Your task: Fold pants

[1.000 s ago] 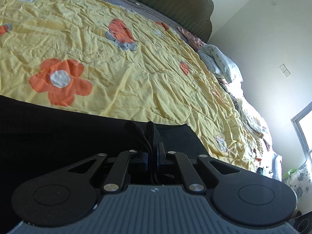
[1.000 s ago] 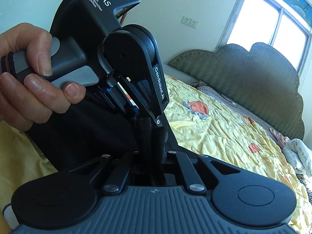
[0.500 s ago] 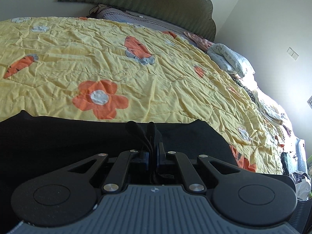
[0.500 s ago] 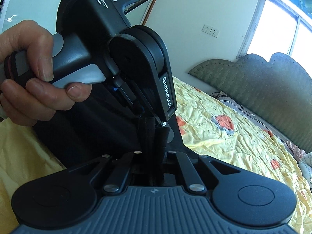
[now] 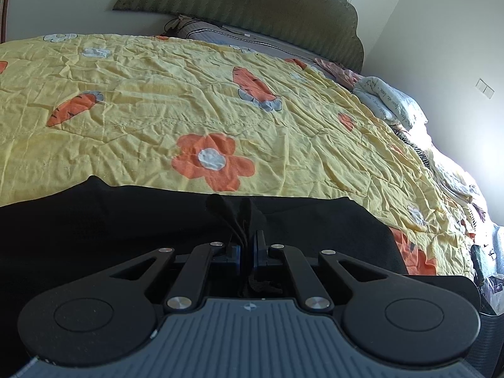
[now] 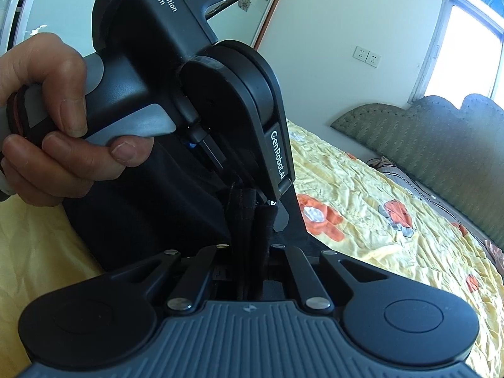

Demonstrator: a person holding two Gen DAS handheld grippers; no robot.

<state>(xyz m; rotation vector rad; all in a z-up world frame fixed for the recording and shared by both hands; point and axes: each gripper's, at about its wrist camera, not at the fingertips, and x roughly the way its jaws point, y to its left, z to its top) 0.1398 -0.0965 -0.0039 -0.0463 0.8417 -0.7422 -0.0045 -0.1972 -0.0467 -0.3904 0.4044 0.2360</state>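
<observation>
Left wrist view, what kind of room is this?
Most likely a bedroom at home. A wide bed under a yellow flowered quilt fills the view, with a padded green headboard against the wall behind it and a pillow at the bed's far right edge.

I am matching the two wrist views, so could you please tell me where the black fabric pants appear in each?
Left wrist view: the black fabric pants fill the lower band, bunched in the shut left gripper.
Right wrist view: they hang at lower centre-left, pinched in the shut right gripper.
Shared landmark: the yellow flowered quilt and the green scalloped headboard.
</observation>
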